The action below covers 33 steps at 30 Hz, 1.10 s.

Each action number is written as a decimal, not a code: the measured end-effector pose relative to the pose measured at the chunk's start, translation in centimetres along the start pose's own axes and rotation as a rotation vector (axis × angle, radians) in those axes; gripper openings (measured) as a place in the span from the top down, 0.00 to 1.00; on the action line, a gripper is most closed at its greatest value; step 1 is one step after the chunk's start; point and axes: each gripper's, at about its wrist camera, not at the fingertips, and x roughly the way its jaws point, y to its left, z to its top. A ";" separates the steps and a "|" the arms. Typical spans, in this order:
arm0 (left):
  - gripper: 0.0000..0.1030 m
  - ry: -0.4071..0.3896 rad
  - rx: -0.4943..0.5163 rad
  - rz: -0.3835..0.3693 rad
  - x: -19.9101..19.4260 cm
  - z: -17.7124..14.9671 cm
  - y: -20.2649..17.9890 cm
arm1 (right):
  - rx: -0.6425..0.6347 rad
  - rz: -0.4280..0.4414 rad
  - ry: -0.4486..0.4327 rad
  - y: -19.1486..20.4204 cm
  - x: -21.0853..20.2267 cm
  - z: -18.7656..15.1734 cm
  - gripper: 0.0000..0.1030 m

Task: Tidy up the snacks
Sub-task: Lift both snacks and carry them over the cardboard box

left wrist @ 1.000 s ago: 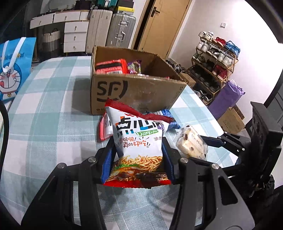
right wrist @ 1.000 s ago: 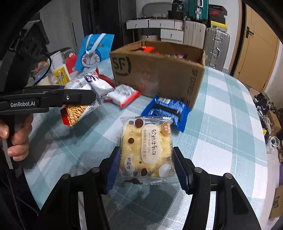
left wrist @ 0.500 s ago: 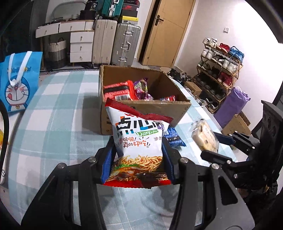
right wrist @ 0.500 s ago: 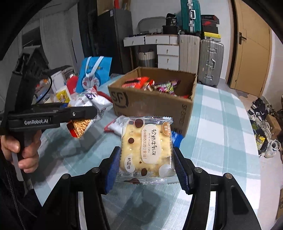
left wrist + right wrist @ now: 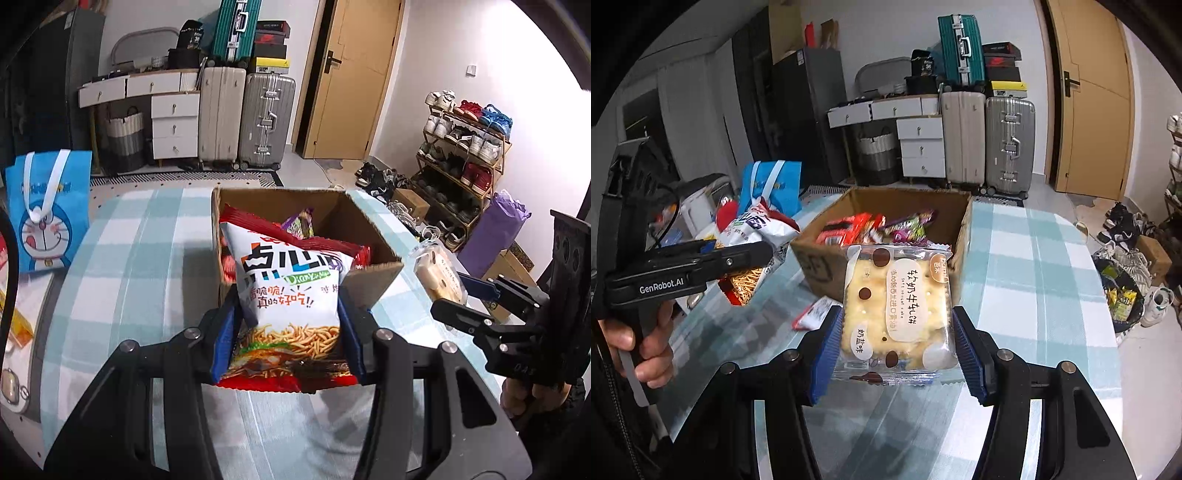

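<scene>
My left gripper (image 5: 288, 339) is shut on a red and white noodle-snack bag (image 5: 288, 291) and holds it in the air just in front of the open cardboard box (image 5: 373, 229). My right gripper (image 5: 894, 347) is shut on a clear-wrapped cracker pack (image 5: 897, 306), also raised near the box (image 5: 820, 266), which holds several snack packets. The cracker pack also shows in the left wrist view (image 5: 439, 277), to the right of the box. The noodle bag also shows in the right wrist view (image 5: 753, 236), left of the box.
The box stands on a table with a teal checked cloth (image 5: 122, 266). A blue cartoon gift bag (image 5: 48, 210) stands at the left. A red and white packet (image 5: 812, 314) lies on the cloth by the box. Suitcases, drawers and a shoe rack stand beyond the table.
Both grippers have risen with their packs and moved toward the box. The box's inside now shows from above in both views.
</scene>
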 end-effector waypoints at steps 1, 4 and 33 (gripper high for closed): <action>0.55 -0.004 0.003 0.001 -0.1 0.3 0.0 | 0.005 -0.001 -0.006 -0.2 0.0 0.3 0.43; 0.55 -0.016 0.006 0.001 -0.2 1.2 -0.1 | 0.019 -0.006 -0.019 -0.5 0.0 1.0 0.43; 0.55 -0.044 -0.002 0.042 5.4 8.4 1.6 | 0.088 0.016 -0.064 -1.4 5.3 6.7 0.43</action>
